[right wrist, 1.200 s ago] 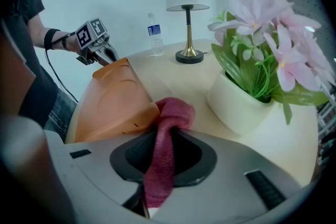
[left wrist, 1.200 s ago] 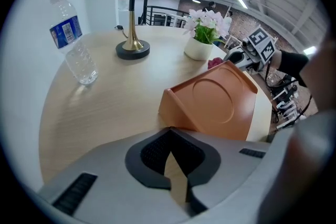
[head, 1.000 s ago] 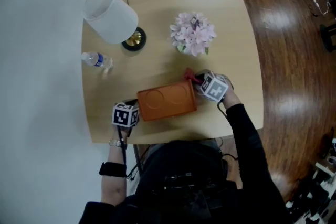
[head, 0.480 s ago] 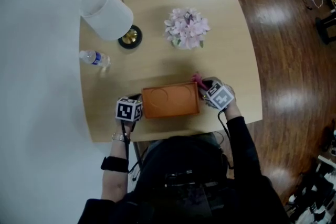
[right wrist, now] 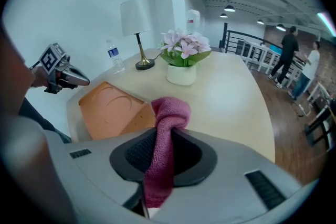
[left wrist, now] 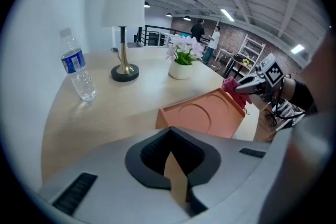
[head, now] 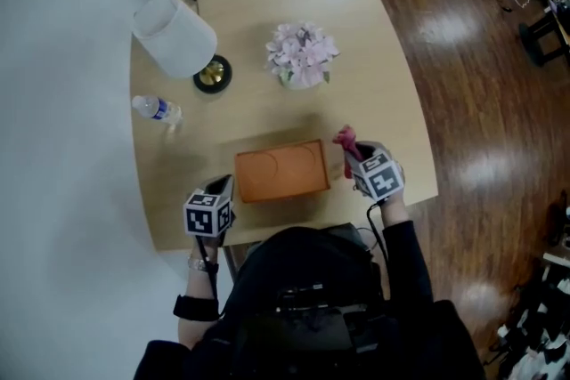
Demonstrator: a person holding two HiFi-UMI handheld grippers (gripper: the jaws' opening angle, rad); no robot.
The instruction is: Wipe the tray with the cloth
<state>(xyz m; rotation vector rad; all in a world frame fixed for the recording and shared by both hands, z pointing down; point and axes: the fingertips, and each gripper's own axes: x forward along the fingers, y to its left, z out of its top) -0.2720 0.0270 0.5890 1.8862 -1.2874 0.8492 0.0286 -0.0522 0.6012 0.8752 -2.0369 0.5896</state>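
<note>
Right gripper (right wrist: 167,132) first, closest to me: its jaws are clamped on the pink cloth (right wrist: 169,113). The cloth runs up between the pads and bunches in a knot just past the tips.

Over on my other side, the left gripper (left wrist: 169,131) has nothing in it. Its jaws stand only a sliver apart, with bare table showing through the slit.

Between the two lies the orange tray (head: 281,172), flat on the table (head: 374,58) near my edge, with its round impressions facing up. From the right gripper view it sits ahead and to the left of my jaws. In the head view the cloth hangs just off the tray's right end, by the far corner, beside the tray and not over its surface. Whether the cloth brushes the rim, I can't tell. The left gripper sits just beside the tray's near left corner, and the tray shows ahead and to the right of those jaws.

Further out, a water bottle (head: 158,109) stands upright toward the left edge. Behind it is a lamp (head: 175,33) with a white shade, and out in the middle is a pot of pale pink flowers (head: 301,53), well apart from the tray.
</note>
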